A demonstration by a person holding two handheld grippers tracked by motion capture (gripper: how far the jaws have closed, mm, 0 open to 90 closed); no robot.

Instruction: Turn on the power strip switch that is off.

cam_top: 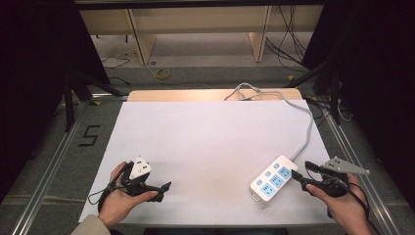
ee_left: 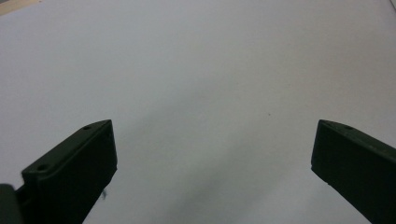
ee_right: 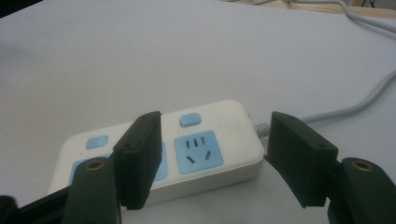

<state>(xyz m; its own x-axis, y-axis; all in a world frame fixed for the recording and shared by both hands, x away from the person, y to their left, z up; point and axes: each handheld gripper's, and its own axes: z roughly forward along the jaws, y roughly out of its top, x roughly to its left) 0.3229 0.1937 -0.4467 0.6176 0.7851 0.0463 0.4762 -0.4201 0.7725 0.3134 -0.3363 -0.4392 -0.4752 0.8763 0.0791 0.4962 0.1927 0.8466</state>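
A white power strip (cam_top: pixel 273 179) with blue sockets and blue switches lies on the white table cover (cam_top: pixel 210 132) at the front right. Its grey cable (cam_top: pixel 307 133) runs to the table's back edge. My right gripper (cam_top: pixel 301 170) is at the strip's cable end. In the right gripper view this gripper (ee_right: pixel 215 121) is open around that end of the strip (ee_right: pixel 205 149): the left jaw stands in front of a socket, and a gap shows beside the right jaw. My left gripper (cam_top: pixel 164 188) rests at the front left, and its jaws (ee_left: pixel 213 125) stand open over bare cover.
The cable loops on the wooden strip (cam_top: pixel 195 95) at the table's back edge. Metal rails (cam_top: pixel 49 166) run along both sides of the table. Wooden furniture legs (cam_top: pixel 142 41) and loose cables (cam_top: pixel 288 44) are on the floor beyond.
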